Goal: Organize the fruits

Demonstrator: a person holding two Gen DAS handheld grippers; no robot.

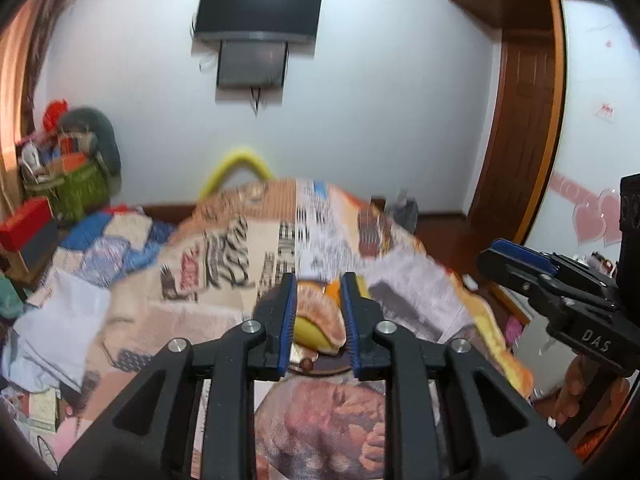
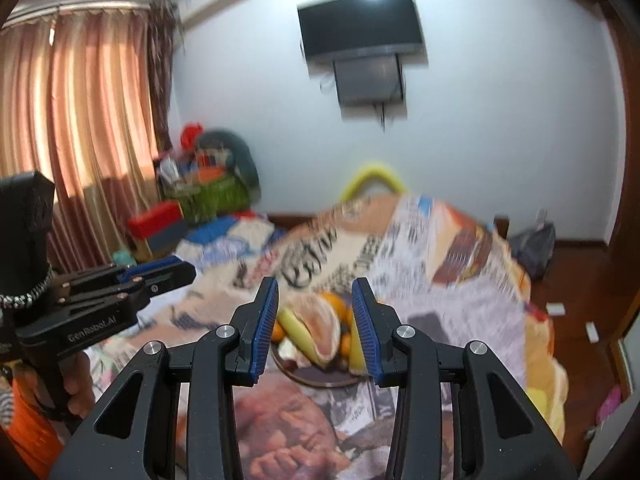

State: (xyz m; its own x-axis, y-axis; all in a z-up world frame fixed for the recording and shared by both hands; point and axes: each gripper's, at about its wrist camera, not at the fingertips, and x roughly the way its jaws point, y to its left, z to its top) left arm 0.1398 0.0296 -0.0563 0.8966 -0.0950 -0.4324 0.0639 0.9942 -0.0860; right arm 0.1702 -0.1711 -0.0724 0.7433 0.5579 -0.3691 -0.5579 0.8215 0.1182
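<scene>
A dark round plate [image 2: 320,378] of fruit sits on a bed covered with newspaper sheets [image 2: 420,280]. On it lie a large pale orange-pink fruit [image 2: 320,326], a yellow banana [image 2: 294,330] and oranges [image 2: 334,304]. In the left wrist view the same pale fruit [image 1: 320,312] and banana [image 1: 310,334] show between the fingers. My left gripper [image 1: 318,320] is open and empty, above and short of the plate. My right gripper [image 2: 316,326] is open and empty, also short of the plate. Each gripper shows in the other's view, the right [image 1: 520,258] and the left [image 2: 160,272].
Blankets and clothes [image 1: 60,312] pile up at the bed's left. A green basket [image 2: 212,196] of items and a red box [image 2: 156,216] stand by the curtain [image 2: 80,120]. A TV [image 2: 360,28] hangs on the far wall. Wooden floor [image 2: 576,300] lies right of the bed.
</scene>
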